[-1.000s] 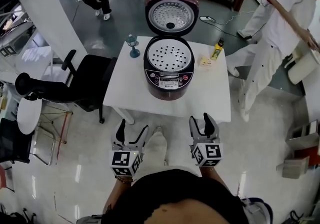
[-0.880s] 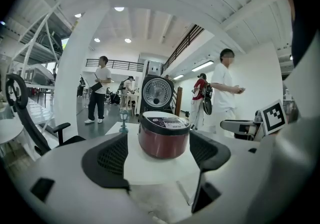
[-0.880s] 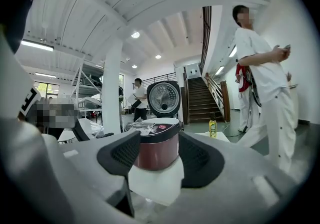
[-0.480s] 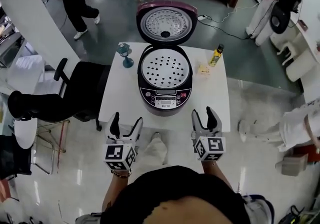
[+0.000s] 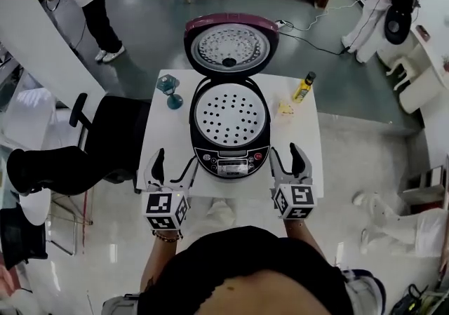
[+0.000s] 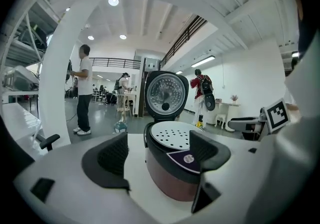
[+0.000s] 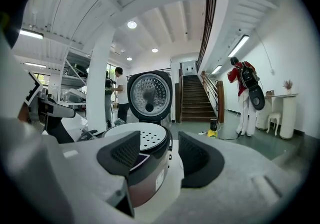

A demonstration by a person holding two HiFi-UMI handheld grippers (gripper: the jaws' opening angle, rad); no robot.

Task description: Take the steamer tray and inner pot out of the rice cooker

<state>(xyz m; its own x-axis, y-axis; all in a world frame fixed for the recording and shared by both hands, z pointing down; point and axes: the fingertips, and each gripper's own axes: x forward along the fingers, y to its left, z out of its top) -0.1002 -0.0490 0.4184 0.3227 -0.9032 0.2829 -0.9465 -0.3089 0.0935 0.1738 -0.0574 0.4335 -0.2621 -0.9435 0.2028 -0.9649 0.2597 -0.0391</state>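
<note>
Rice cooker [image 5: 230,146] sits on the white table [image 5: 299,144], lid [image 5: 230,45] up. We see the perforated steamer tray [image 5: 229,116] seated in its mouth; the inner pot below is hidden. Left gripper [image 5: 174,163] and right gripper [image 5: 285,156]: jaws wide apart, holding nothing, one either side of the cooker's front, not touching it.

The steamer tray [image 5: 230,118] hides the inner pot (fully)
</note>
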